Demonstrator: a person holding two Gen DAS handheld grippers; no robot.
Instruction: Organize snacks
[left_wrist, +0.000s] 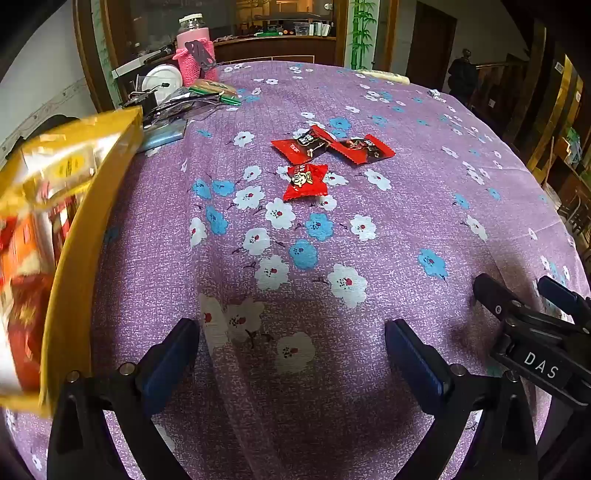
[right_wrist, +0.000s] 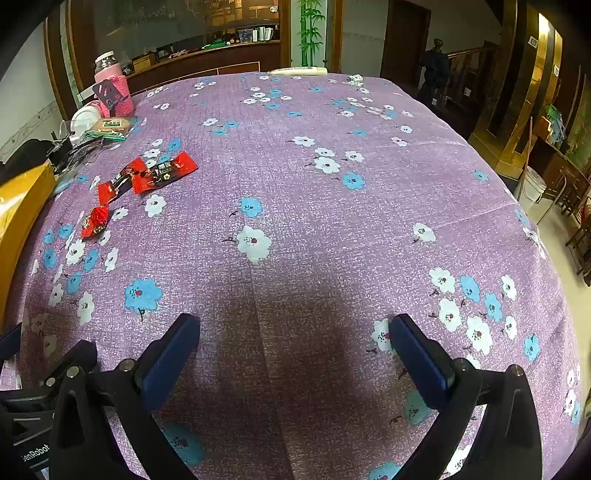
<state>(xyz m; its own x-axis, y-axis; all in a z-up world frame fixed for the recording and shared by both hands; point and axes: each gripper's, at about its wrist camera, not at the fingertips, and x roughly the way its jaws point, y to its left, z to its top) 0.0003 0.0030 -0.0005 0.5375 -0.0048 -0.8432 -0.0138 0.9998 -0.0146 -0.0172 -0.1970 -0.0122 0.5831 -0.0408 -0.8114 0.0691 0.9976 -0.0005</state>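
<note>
- Both my grippers — left gripper (left_wrist: 291, 354), right gripper (right_wrist: 295, 350) — hover jaws wide apart, holding nothing, over the purple flowered tablecloth (left_wrist: 406, 206).
- Three red foil snack packets (left_wrist: 306, 180) lie mid-table, well ahead.
- Yellow snack-filled box (left_wrist: 74, 236) crowds my left.
- Pink knitted-sleeve jar (left_wrist: 194, 51) and clutter stand beyond.

I see three red snack packets lying flat mid-surface: two long red-and-black ones (left_wrist: 301, 144) (left_wrist: 364, 147) touching end to end, one small red candy (left_wrist: 306, 181) just beside them. Yellow snack box (left_wrist: 70, 236) at left, packets inside.
</note>
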